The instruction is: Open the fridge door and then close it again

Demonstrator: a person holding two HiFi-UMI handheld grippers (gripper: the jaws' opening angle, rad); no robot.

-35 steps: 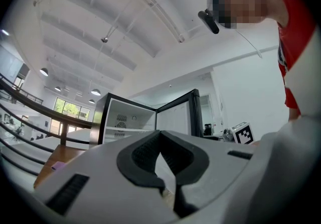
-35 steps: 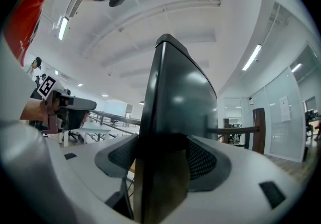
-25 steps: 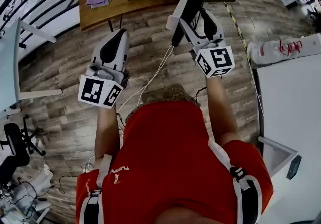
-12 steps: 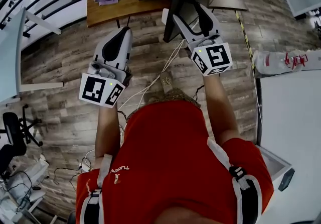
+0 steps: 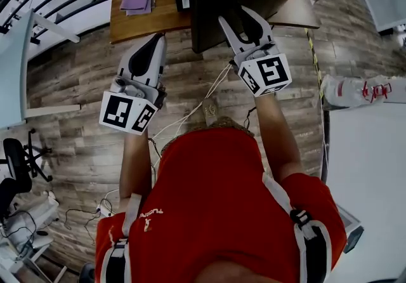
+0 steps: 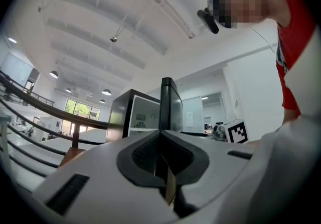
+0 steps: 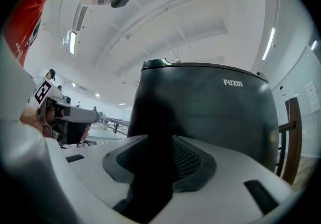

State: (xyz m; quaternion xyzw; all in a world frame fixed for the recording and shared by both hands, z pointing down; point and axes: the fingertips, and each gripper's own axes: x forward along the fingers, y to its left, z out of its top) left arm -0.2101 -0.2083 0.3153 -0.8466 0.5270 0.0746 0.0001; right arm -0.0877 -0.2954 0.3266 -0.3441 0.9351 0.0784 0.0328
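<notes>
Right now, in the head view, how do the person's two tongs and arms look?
Both the left tongs and the right tongs are white moulded shells with black textured pads inside. Each carries a white cube printed with black square markers. A thin white cable trails below them. The person wears a red short-sleeved shirt with white shoulder straps; the forearms are bare.
</notes>
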